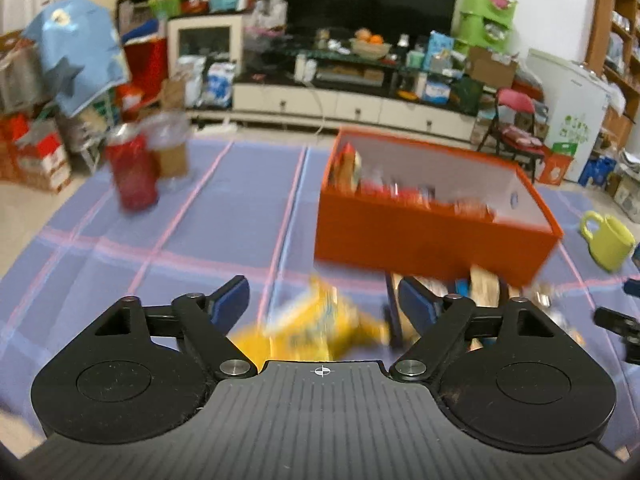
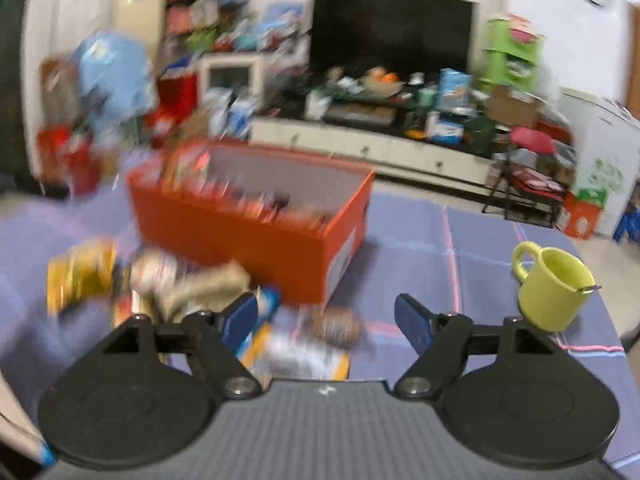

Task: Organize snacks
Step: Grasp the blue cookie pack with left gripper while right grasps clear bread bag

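Observation:
An orange box (image 1: pixel 420 236) holding several snack packs stands on the table; it also shows in the right wrist view (image 2: pixel 248 236). My left gripper (image 1: pixel 322 300) is open above a yellow snack bag (image 1: pixel 320 328) lying in front of the box. More loose snacks (image 1: pixel 484 284) lie to its right. My right gripper (image 2: pixel 326 316) is open and empty over a small brown snack (image 2: pixel 336 326) and a flat white and orange pack (image 2: pixel 300 354). A pile of blurred snacks (image 2: pixel 160 280) lies to its left, with a yellow pack (image 2: pixel 80 276) at the far left.
A blue plaid cloth (image 1: pixel 200 220) covers the table. A red can (image 1: pixel 134 172) and a clear cup (image 1: pixel 172 148) stand at the back left. A lime green mug (image 2: pixel 554 288) with a spoon stands at the right. The table edge runs behind the mug.

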Tool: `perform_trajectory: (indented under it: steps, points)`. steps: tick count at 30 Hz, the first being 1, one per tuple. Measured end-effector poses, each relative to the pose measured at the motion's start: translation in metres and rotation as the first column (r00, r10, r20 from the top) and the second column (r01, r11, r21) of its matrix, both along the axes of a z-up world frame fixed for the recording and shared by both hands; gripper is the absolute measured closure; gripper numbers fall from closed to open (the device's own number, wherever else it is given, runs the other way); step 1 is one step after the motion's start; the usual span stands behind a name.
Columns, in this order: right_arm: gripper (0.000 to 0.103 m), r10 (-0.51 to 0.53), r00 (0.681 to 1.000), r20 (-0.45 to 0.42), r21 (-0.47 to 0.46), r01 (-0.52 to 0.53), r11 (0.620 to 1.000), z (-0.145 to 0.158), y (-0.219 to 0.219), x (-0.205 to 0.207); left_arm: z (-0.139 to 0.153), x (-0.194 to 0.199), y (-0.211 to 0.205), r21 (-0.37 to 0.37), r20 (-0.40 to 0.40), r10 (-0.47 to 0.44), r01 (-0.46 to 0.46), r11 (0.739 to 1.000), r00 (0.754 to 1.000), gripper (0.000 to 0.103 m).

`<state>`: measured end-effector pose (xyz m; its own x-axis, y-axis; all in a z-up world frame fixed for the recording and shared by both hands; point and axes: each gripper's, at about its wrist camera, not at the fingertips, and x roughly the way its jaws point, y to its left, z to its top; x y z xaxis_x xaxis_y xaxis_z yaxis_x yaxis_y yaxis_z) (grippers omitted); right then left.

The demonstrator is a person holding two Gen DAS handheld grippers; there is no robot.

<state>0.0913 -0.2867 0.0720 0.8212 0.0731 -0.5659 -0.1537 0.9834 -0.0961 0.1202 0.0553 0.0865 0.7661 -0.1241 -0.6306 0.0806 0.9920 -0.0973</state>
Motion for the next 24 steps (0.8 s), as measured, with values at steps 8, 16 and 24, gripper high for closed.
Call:
perform_trajectory:
  steps: [8, 16, 24]
  points:
    - [0.015, 0.093, 0.995, -0.026, -0.009, -0.093, 0.996, -0.006, 0.022, -0.028, -0.051, -0.093, -0.054, -0.032, -0.120, 0.068, -0.072, 0.997, 0.990, 0.034]
    - [0.019, 0.083, 0.977, -0.198, 0.057, -0.073, 0.996, -0.039, 0.029, -0.015, -0.065, -0.110, -0.094, -0.030, -0.140, 0.177, -0.183, 0.983, 0.974, 0.025]
    - [0.021, 0.072, 0.964, -0.257, 0.019, -0.069, 0.997, -0.063, 0.050, 0.002, -0.086, -0.088, -0.111, -0.008, -0.179, 0.183, -0.187, 0.982, 0.967, 0.027]
